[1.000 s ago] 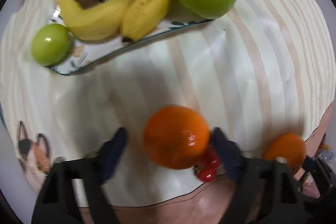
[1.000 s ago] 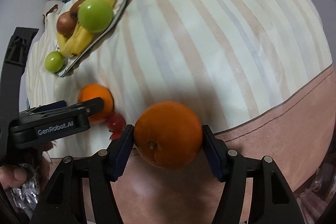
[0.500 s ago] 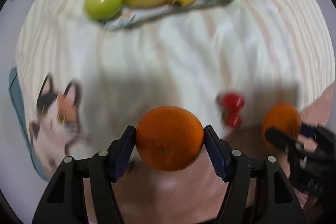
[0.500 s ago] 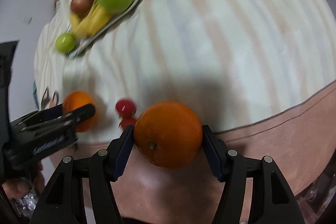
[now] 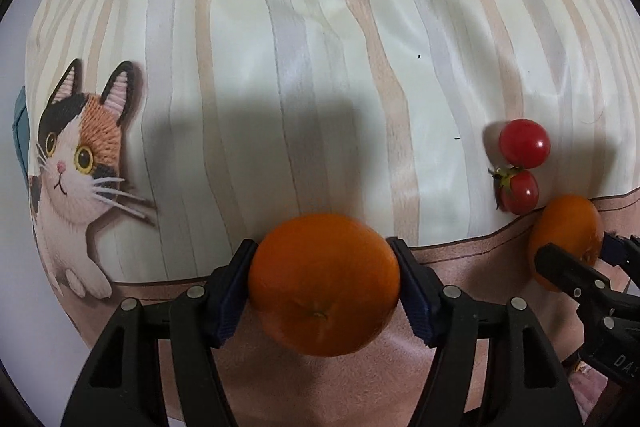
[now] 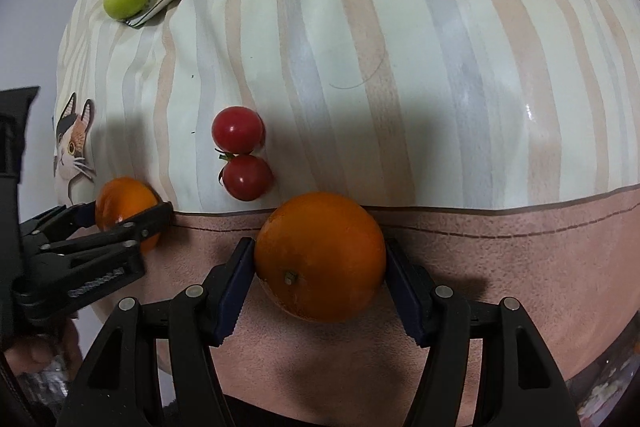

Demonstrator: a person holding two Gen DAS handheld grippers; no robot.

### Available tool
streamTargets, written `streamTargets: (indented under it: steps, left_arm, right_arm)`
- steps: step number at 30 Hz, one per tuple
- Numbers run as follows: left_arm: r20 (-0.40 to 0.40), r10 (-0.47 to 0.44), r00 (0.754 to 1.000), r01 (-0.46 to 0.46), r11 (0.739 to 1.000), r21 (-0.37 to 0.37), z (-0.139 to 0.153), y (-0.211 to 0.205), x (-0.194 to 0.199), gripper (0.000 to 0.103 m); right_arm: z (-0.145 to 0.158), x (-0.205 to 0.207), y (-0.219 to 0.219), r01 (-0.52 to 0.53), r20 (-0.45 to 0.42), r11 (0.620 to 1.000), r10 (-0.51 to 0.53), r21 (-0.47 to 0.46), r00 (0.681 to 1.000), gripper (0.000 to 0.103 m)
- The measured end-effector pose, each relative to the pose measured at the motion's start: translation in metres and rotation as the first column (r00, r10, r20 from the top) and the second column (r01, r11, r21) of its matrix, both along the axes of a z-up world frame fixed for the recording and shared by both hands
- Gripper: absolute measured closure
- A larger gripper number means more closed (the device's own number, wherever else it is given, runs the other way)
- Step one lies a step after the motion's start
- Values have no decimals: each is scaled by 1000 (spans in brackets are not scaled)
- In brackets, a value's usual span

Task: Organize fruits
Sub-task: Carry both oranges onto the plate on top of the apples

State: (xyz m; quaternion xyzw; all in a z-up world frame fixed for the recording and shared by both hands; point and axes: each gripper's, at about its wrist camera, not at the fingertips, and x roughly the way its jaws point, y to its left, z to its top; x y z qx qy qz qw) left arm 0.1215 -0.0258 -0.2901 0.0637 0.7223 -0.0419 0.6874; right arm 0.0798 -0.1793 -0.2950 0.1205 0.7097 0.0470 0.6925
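Both grippers clamped on oranges

The left gripper (image 5: 323,287) held one orange (image 5: 324,285) half-open; the right gripper (image 6: 320,267) gripped another orange (image 6: 320,255), both above the tablecloth's (image 6: 440,67) near edge beside two tomatoes (image 6: 242,151).

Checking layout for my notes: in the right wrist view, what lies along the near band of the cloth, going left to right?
Cat print → left gripper holding an orange → two tomatoes → right gripper holding the other orange.
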Motion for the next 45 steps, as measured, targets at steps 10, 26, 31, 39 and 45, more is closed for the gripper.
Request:
streamTargets:
  steps: [10, 26, 31, 39, 45]
  left_arm:
    - [87, 33, 996, -30, 999, -37, 39, 15, 0, 39]
    - [282, 0, 959, 33, 993, -114, 132, 4, 136, 39]
    - [269, -24, 963, 48, 996, -81, 115, -1, 179, 39]
    - [209, -13, 978, 32, 996, -88, 82, -10, 209, 39]
    - [177, -23, 984, 39, 995, -87, 67, -14, 214, 39]
  right_arm:
    - [23, 14, -6, -9, 55, 999, 7, 35, 998, 37]
    - [136, 169, -24, -3, 287, 997, -19, 77, 958, 37]
    - [138, 244, -26, -2, 267, 998, -15, 62, 964, 37]
    - [107, 308, -9, -13, 174, 1000, 8, 24, 985, 37]
    - [85, 320, 1, -28, 127, 1000, 29, -9, 991, 37]
